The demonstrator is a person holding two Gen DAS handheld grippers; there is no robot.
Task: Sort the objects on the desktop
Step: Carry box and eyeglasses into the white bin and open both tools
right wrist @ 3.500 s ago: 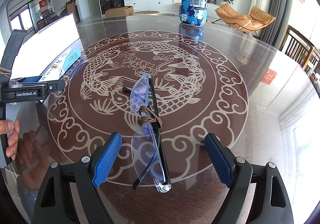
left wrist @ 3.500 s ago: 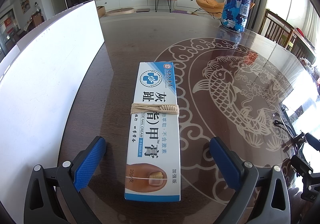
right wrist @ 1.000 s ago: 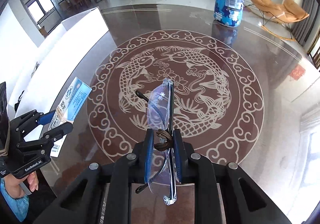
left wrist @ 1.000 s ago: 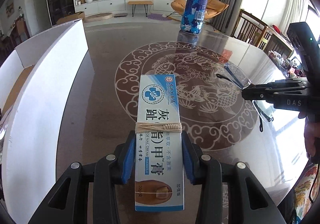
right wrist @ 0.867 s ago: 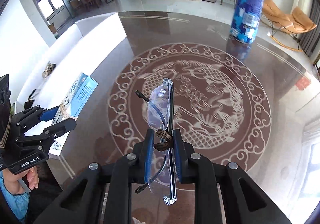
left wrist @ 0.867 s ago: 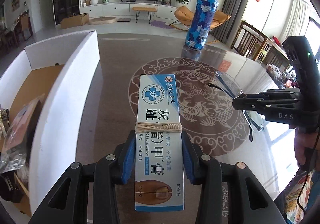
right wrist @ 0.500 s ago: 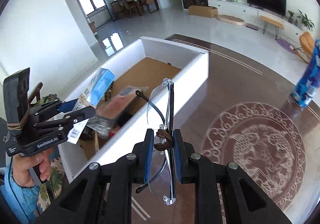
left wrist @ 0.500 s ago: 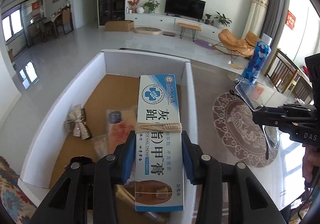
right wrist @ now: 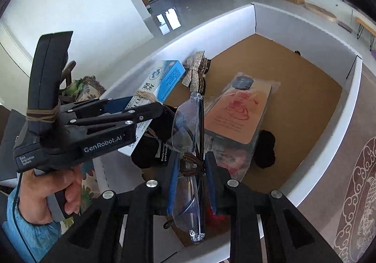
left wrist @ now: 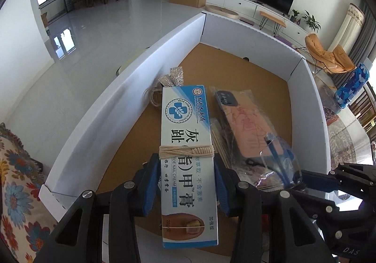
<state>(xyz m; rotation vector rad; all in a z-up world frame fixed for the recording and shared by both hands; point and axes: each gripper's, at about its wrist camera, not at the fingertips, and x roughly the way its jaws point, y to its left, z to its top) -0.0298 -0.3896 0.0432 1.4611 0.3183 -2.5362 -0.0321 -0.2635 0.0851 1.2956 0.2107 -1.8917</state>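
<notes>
Both grippers are opening over the white box (left wrist: 312, 89): nail cream carton (left wrist: 188, 159) and glasses (right wrist: 188, 136) should be dropped flat.

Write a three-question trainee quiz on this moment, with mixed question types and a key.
1. True or false: the blue-and-white cardboard cream box sits between the fingers of the left gripper above the white-walled storage box.
2. What hangs between the fingers of the right gripper? A) a blue camouflage bottle B) clear folded glasses C) a silver glitter bow
3. Fill in: the pink phone case in clear wrapping lies on the box's ___ cardboard floor.

Key: 1 true; 2 B; 3 brown.
</notes>
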